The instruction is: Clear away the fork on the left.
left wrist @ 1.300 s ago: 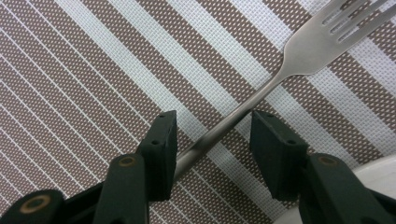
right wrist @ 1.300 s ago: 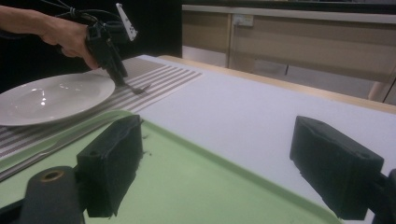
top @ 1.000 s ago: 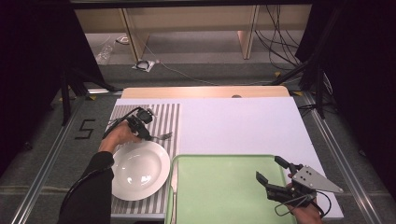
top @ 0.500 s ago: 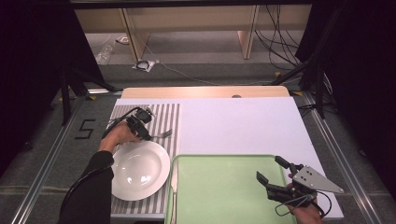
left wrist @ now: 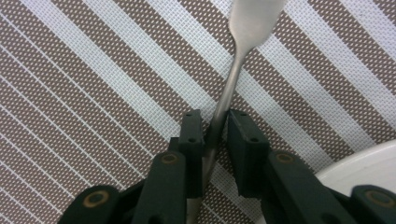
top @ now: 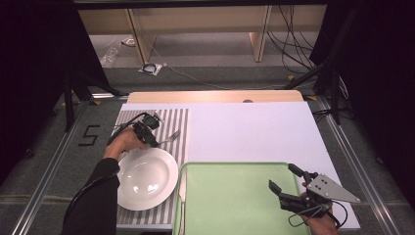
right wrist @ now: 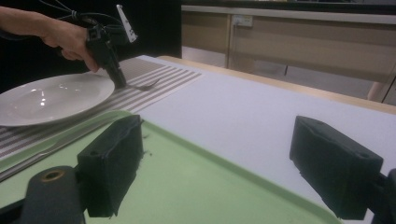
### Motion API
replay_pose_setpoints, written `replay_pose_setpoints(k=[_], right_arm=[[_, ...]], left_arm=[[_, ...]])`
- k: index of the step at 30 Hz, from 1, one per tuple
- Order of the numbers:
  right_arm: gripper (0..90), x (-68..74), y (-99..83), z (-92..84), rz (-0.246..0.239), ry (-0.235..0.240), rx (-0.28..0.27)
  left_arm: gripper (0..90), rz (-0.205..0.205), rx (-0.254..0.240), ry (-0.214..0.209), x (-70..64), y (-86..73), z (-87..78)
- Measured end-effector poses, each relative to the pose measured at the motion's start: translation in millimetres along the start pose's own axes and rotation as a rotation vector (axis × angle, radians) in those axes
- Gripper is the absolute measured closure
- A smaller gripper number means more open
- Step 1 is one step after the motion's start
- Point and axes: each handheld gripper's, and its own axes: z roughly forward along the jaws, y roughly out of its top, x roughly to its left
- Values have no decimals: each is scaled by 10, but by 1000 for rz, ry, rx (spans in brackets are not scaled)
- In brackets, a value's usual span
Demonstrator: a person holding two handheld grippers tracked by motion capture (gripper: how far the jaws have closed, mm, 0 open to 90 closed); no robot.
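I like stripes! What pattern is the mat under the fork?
Brown and white stripes, clearest in the left gripper view.

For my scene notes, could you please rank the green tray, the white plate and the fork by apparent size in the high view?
1. Green tray, clearly the largest.
2. White plate.
3. Fork, smallest; part of it is hidden by the left gripper.

Digit "5" marked on floor (top: 88, 136) left of table.
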Motion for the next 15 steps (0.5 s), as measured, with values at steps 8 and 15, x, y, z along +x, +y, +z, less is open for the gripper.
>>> replay_pose_setpoints(k=[8,15], right_arm=[[181,3,0,1,-3,0,3],[183,2,0,0,1,-1,1]], left_arm=[[822,-2,-12,-16,1,-17,2],[833,20,-23,-10,-9,-32,-2]])
